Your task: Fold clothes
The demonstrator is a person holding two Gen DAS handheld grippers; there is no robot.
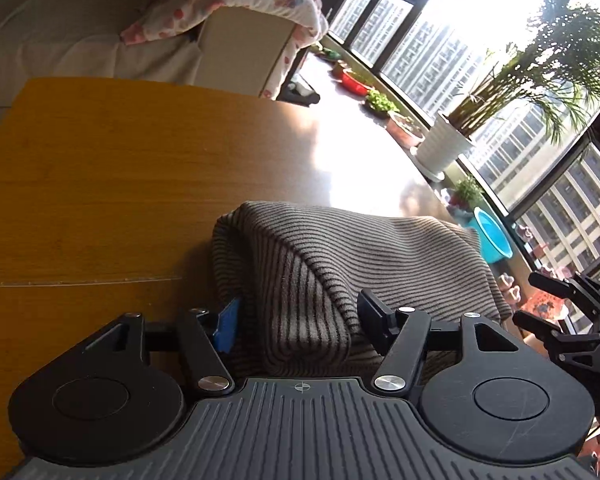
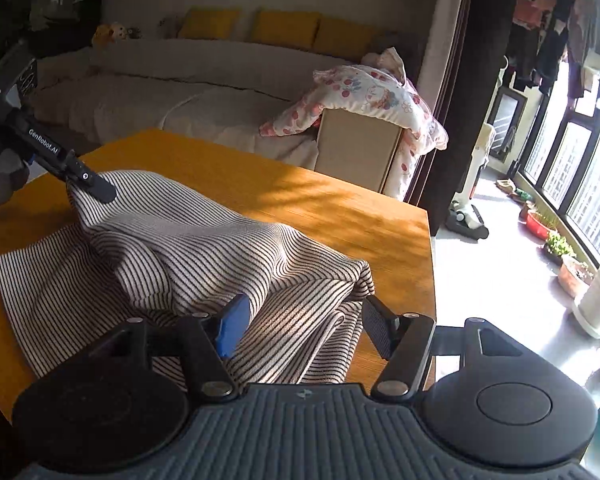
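Note:
A striped beige and dark knit garment [image 2: 204,248] lies bunched on the wooden table [image 2: 300,200]. In the right wrist view the left gripper [image 2: 94,188] pinches a raised corner of it at the far left. My right gripper [image 2: 300,320] has its jaws wide apart, with the garment's near folded edge lying between them. In the left wrist view the garment [image 1: 340,248] fills the space between the left gripper's [image 1: 300,316] fingers. The right gripper [image 1: 556,304] shows at the right edge there.
A sofa [image 2: 160,96] with a floral quilt [image 2: 364,96] over a box stands behind the table. Potted plants [image 1: 444,148], a blue basin [image 1: 492,236] and large windows line the floor to the right. The table's right edge [image 2: 430,264] drops to the floor.

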